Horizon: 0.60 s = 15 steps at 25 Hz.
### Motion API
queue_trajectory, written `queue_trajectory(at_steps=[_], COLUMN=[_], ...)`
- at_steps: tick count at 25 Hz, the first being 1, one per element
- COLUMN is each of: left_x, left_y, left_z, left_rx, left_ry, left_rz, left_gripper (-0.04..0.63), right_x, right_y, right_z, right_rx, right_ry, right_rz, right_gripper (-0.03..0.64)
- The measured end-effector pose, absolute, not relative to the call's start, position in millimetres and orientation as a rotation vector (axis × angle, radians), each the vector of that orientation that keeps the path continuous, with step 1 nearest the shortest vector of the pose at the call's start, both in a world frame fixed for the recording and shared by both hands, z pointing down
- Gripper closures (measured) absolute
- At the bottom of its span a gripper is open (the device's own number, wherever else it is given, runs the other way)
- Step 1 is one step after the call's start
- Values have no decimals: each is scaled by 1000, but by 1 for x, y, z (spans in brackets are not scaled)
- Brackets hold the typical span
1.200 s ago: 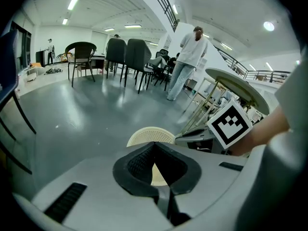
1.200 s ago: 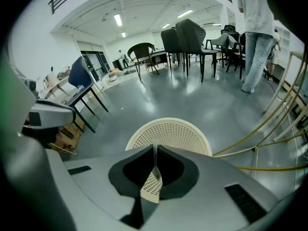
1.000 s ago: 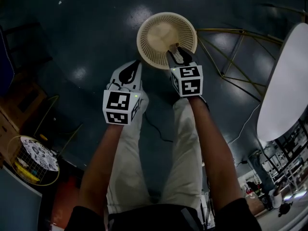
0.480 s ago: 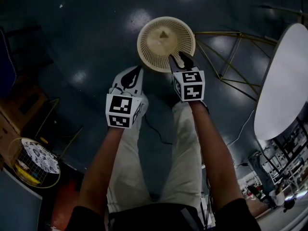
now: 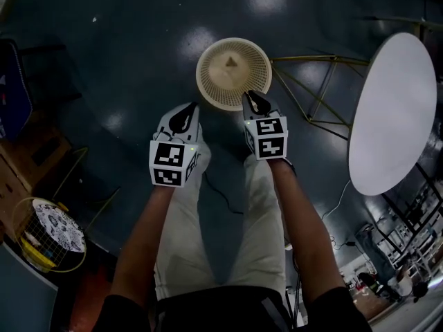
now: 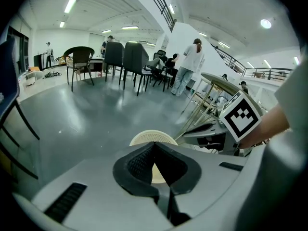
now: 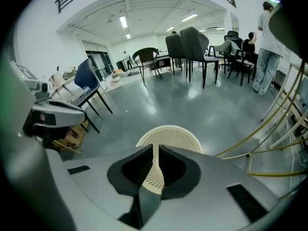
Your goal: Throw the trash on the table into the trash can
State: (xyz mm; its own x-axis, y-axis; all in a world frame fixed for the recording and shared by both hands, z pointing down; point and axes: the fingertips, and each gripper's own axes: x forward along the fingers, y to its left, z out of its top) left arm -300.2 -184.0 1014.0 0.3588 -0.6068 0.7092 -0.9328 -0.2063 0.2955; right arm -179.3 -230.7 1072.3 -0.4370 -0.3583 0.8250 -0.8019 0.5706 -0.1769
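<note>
A: Pulled the right gripper [image 5: 252, 97] back since a second ago: then out over the trash can [image 5: 233, 72], now just short of its near rim. Also showing a small pale scrap [image 5: 231, 62] near the can's centre, not made out back then.

B: Jaw state?

A: Right: closing, down to a thin slit, holding nothing, only the can's mesh seen through the gap. Left gripper [image 5: 188, 108]: pinched together at the tips, empty, hanging just short of the can's near-left rim.

B: So, drop done?

A: Reads that way. Scrap lying well inside the can, clear of both grippers. Looks like the tail end of the release step.

B: Next?

A: Depends on what remains on the table [image 5: 391, 109], right of the can. Looks bare white from the head view, but cut off at the far edge, so can't rule out more trash.

B: If more?

A: Turn right from the can, open the jaws, pick, carry back over the can's centre before letting go. Mind the brass legs [image 5: 320, 88] just right of the can on the way.
</note>
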Motion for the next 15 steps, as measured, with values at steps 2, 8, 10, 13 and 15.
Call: queue_trajectory(at_steps=[2,8,10,13,15], left_x=[-299,-292,-289,-285,-283], left_y=[-182,-182,-183,-193,-201], left_z=[1001,952,933,903,885], left_rx=[1921,1934,1942,1973,1986], left_ry=[-1337,-1340,-1341,-1342,-1351], left_rz=[592,589,589,595,587], left_gripper=[589,589,589,589,589], right_x=[-178,-170,-166,-164,-163], right_y=[-230,-230,-229,-234,-238], right_z=[1055,990,967,932,908], right_rx=[923,928,935,954,961], right_ry=[-2041,-2091,-2103,-2125,-2142], right_rz=[722,717,715,719,713], right_gripper=[572,588,592,597,597])
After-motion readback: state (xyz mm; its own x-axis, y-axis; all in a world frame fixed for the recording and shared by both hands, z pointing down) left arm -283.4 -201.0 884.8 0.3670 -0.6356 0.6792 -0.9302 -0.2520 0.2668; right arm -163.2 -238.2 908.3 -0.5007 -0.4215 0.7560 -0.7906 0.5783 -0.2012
